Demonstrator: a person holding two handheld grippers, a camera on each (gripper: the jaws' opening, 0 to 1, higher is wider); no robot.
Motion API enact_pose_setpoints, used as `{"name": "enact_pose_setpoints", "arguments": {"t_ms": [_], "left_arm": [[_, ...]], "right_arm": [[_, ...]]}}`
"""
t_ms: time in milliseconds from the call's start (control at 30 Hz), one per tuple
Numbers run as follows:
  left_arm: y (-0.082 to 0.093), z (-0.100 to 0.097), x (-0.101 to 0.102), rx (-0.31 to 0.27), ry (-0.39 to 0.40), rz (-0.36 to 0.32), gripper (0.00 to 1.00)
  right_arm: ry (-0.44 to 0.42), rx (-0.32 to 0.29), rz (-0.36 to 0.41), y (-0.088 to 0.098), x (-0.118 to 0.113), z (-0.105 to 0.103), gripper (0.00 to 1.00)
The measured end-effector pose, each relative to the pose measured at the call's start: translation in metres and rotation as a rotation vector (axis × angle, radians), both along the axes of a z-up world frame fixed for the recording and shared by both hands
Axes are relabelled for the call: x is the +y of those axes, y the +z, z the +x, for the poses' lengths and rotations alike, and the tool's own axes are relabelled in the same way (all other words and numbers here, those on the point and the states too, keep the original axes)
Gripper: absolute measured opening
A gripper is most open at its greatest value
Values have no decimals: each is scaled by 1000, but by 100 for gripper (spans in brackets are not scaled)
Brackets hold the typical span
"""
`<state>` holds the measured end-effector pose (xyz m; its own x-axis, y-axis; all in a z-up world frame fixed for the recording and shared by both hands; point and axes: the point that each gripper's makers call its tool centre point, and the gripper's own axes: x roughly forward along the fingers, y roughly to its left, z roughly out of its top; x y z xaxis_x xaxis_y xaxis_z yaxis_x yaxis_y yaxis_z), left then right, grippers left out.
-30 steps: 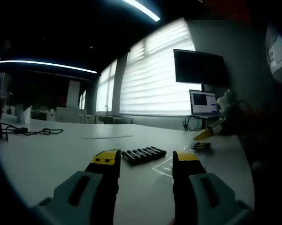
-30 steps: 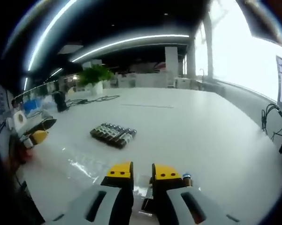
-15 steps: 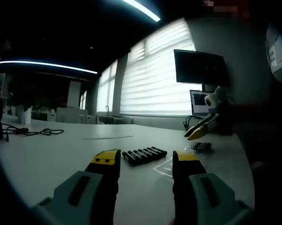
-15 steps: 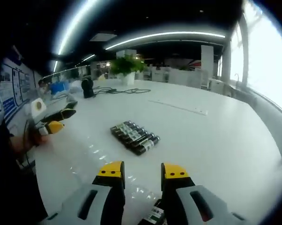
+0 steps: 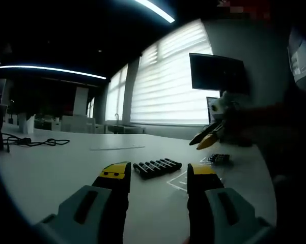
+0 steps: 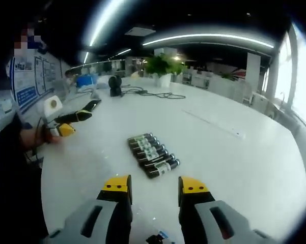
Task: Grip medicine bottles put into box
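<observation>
Holding both tongs above the white surface (image 6: 254, 168), I have my right tongs (image 6: 155, 184) spread apart and empty, aimed at the row of medicine bottles (image 6: 153, 155) lying side by side, touching one another, near the middle. My left tongs (image 5: 158, 175) are also apart with nothing between them, low over the surface, the same bottles just beyond their tips. In the left gripper view there is a small dark object (image 5: 218, 158) further right that may be another bottle or the box; I cannot tell, and I see no clear box. From the right gripper view my left tongs sit well off to the left. The risk, as I judge it, is that the bottles lie packed tight: closing on one could catch its neighbour, or nudge the round bottles so they roll apart.
</observation>
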<state>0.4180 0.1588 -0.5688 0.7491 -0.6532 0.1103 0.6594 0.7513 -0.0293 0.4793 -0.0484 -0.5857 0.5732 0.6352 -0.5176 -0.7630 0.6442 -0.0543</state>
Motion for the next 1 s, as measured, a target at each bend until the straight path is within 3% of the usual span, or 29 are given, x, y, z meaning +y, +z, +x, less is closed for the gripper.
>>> {"name": "enact_pose_setpoints", "arguments": {"t_ms": [367, 533, 700, 1000], "left_arm": [[-2, 0, -1, 5, -2, 6, 37], [-1, 1, 0, 5, 1, 4, 37], [-1, 1, -1, 7, -3, 1, 37], [-2, 1, -1, 11, -3, 4, 37]], "right_arm": [[68, -5, -43, -3, 11, 16, 32], [85, 15, -22, -6, 13, 22, 33], [146, 4, -60, -9, 15, 26, 40], [282, 27, -128, -21, 23, 32, 43]]}}
